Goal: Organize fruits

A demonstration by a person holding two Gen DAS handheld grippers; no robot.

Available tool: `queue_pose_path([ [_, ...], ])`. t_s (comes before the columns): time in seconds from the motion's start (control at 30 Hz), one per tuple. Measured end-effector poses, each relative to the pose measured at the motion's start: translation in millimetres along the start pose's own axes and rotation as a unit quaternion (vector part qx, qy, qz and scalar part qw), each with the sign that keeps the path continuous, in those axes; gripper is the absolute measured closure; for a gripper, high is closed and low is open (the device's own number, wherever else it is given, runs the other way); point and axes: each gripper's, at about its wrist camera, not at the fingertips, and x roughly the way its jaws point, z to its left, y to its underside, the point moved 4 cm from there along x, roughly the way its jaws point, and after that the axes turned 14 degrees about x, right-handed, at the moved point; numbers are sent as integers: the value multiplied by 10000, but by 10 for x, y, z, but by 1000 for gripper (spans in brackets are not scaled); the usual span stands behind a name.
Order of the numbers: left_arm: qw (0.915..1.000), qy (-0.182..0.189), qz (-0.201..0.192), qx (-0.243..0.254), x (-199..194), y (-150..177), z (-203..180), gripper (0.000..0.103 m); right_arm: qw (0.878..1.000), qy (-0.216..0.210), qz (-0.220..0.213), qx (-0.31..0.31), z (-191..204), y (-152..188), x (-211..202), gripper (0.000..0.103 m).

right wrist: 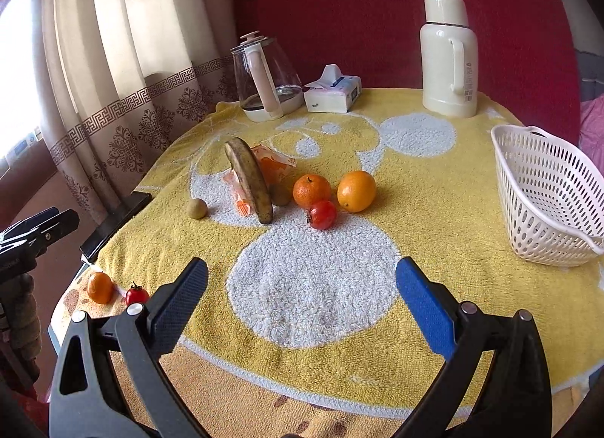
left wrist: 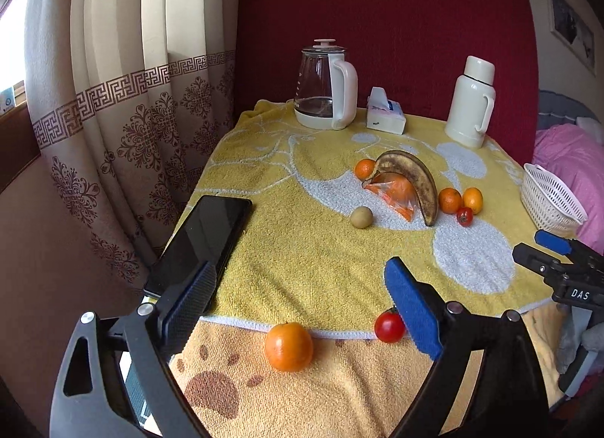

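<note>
Place: you are in a lived-in home room, likely a bedroom or sitting corner.
Window side: patterned curtain (left wrist: 124,105) hangs beside you.
Back wall: deep red wall (left wrist: 396,22) with a framed picture (left wrist: 572,28).
Table: a yellow towel (right wrist: 434,181) serves as its cloth.
Household items: glass kettle (left wrist: 326,85), tissue pack (left wrist: 385,115), cream thermos (right wrist: 449,56), phone (left wrist: 204,238).
Bedding: pink quilt (left wrist: 566,158) at your right.
</note>
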Motion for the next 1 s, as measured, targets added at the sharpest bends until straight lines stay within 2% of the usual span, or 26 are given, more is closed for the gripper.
queue_pose_path([
  [0.17, 9995, 151, 266, -24, 12, 309, 19, 24, 9998, -58, 161, -119, 96, 103, 46, 2],
  [0.3, 9984, 355, 439, -11, 110, 449, -48, 44, 9996, -55, 245, -140, 110, 148, 70, 2],
  [0.43, 9968, 505, 620, -78, 248, 532, -99, 57, 9995, -70, 269, -171, 127, 172, 67, 2],
  [0.6, 9974, 383, 591, -136, 311, 563, -67, 63, 9991, -92, 326, -241, 173, 205, 81, 2],
  [1.0, 9957, 510, 695, -327, 441, 665, -31, 65, 9965, -155, 466, -676, 427, 297, 129, 2],
])
